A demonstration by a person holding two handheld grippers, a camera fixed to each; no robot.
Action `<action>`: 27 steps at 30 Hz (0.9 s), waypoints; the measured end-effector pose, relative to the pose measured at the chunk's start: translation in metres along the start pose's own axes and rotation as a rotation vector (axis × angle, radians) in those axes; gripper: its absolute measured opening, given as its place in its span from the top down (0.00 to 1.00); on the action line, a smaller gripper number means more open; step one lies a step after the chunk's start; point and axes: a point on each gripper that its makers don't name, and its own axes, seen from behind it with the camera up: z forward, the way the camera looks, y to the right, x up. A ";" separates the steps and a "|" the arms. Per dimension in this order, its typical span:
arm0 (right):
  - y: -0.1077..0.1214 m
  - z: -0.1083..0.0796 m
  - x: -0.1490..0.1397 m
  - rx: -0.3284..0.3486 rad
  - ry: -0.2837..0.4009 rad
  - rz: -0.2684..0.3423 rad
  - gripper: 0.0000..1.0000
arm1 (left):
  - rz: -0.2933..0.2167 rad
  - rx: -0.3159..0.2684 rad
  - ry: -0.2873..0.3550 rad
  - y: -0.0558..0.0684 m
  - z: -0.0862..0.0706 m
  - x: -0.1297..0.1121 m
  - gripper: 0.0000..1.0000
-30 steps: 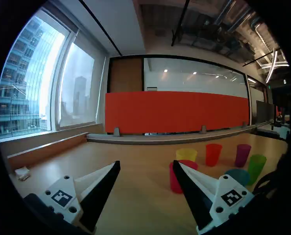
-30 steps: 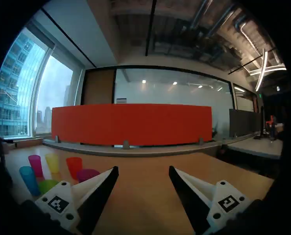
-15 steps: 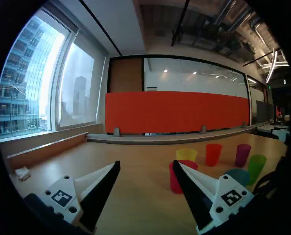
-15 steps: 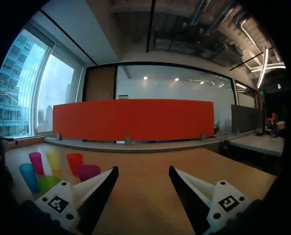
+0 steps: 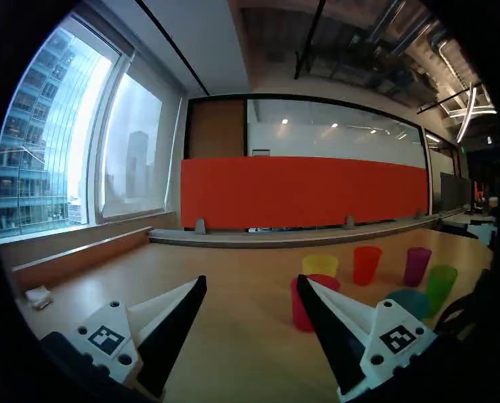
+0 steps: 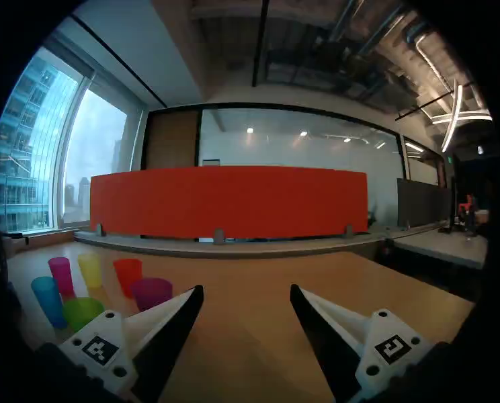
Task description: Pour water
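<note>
Indoors, cups (image 5: 366, 264) dot wooden table (image 5: 250, 275) before orange partition (image 5: 304, 191)

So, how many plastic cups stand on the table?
6, clustered on the table: pink cup, yellow cup and orange cup behind; blue cup, green cup and purple cup in front. Others may hide behind the fingers.

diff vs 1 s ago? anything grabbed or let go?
The right gripper tipped down slightly: the cups and red panel sit higher in its view. Nothing was grasped or released. The left gripper held its pose; both stay open and empty, cups unmoved on the table.
</note>
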 end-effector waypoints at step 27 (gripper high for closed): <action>-0.001 -0.001 -0.001 0.005 -0.002 0.001 0.00 | 0.000 0.000 0.000 0.000 0.000 0.000 0.00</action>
